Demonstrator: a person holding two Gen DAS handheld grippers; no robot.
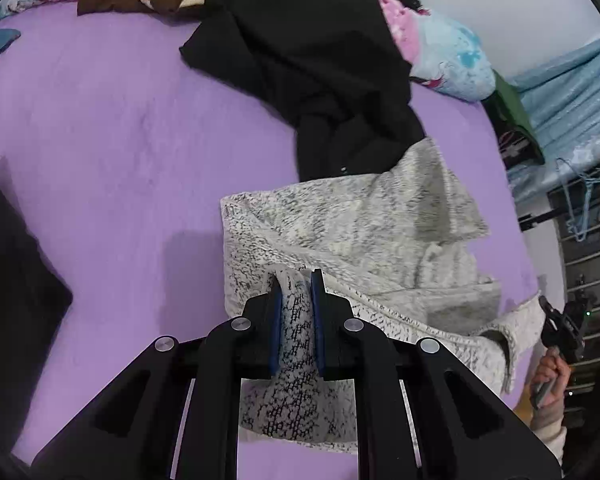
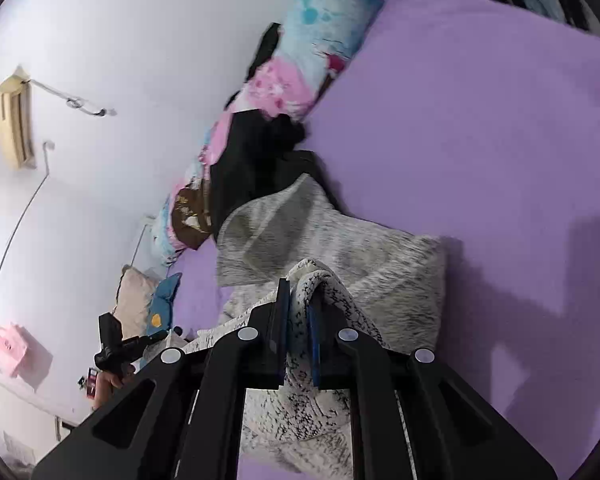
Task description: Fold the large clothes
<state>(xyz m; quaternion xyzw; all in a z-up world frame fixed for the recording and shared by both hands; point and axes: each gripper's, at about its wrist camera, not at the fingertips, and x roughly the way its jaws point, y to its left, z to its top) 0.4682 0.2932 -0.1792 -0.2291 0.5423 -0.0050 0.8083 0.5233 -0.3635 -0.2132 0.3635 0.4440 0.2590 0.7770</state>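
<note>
1. Left tongs (image 1: 296,300), lower centre of the left wrist view: blue pads clamped on a bunched fold of the grey-and-white knit garment (image 1: 364,220).
2. Right tongs (image 2: 300,304), lower centre of the right wrist view: likewise clamped on a raised ridge of the same garment (image 2: 332,248).
3. Garment: spread on the purple bed (image 1: 112,128), centre to lower right of the left wrist view, half doubled over itself, its upper corner touching the black garment (image 1: 320,60).
4. Black garment: upper centre, draped partly onto the pink-and-blue bedding (image 1: 440,48) at the top edge.
5. Risk, judged: the thick knit could slip from either grip if the two pulls were uneven, leaving a skewed fold; the overlap at the upper corner could drag the black garment along.
6. Hidden or unclear: the knit's sleeves and hem could not be told apart; its lower edge was covered by the tongs' bodies. A dark mass at the left edge of the left wrist view was cut off and unidentifiable.
</note>
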